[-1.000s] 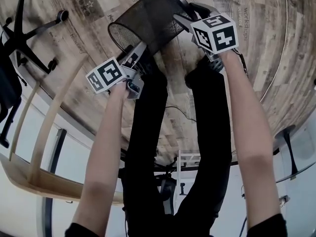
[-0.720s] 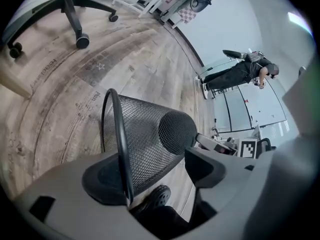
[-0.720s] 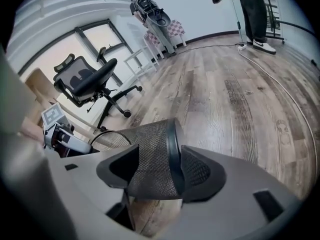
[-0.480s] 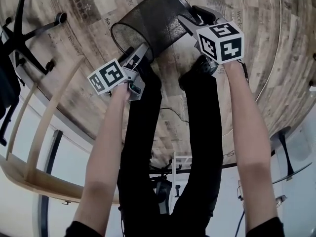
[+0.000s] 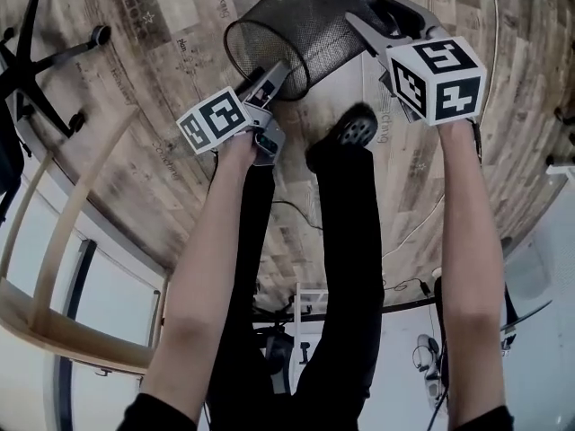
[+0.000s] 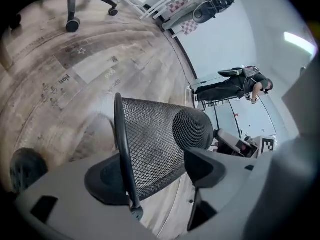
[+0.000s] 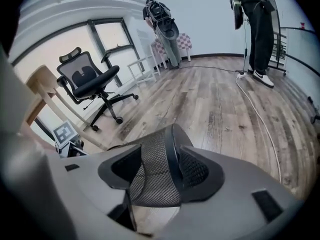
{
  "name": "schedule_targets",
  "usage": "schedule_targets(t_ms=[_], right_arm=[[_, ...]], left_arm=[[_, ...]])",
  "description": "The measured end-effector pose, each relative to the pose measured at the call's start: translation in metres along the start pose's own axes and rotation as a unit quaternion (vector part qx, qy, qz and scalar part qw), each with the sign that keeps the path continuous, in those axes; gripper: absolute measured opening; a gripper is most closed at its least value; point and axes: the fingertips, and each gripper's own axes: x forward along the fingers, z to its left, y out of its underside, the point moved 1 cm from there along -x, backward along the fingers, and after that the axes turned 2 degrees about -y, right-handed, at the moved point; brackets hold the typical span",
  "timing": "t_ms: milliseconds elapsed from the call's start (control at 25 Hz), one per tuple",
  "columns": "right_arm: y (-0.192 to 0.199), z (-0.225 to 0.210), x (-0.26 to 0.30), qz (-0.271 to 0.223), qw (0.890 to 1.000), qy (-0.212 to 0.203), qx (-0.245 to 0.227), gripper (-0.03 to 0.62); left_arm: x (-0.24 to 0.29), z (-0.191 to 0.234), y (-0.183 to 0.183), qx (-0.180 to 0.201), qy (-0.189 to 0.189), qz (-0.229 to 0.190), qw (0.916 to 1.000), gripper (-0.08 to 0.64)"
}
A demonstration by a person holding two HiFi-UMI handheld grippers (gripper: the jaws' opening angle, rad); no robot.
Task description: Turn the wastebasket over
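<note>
Left gripper (image 5: 274,77) clamped on the rim of the wastebasket (image 5: 296,21); right gripper (image 5: 370,21) clamped on its base edge. Basket tipped sideways over worn plank floor (image 5: 135,88): black wire mesh, tapered cylinder. Office chair (image 5: 40,57) far left, shoe (image 5: 352,129) beneath, cable (image 5: 422,223) right.

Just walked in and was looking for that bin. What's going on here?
A person is handling a black mesh wastebasket with hand-held tongs in each hand. The left tongs grip its open rim, and the right tongs grip its closed base end. It is tipped onto its side over the wooden floor, not yet turned fully over.
</note>
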Motion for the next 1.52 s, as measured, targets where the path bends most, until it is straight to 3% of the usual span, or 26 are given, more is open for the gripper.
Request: schedule_targets(t_ms=[680, 960, 1240, 1520], right_arm=[[-0.047, -0.027, -0.033, -0.053, 0.997, 0.01, -0.05, 0.241], [-0.04, -0.012, -0.028, -0.037, 0.994, 0.012, -0.098, 0.219], [-0.036, -0.011, -0.029, -0.027, 0.992, 0.018, -0.123, 0.213], [-0.02, -0.024, -0.02, 0.01, 0.99, 0.032, -0.137, 0.262]], left_arm=[[0.058, -0.035, 0.0, -0.045, 0.091, 0.002, 0.9948, 0.36], [0.051, -0.025, 0.03, -0.108, 0.093, 0.019, 0.9895, 0.364], [0.054, -0.025, 0.04, -0.076, 0.09, 0.048, 0.9919, 0.371], [0.05, -0.018, 0.027, -0.1, 0.085, 0.027, 0.991, 0.374]])
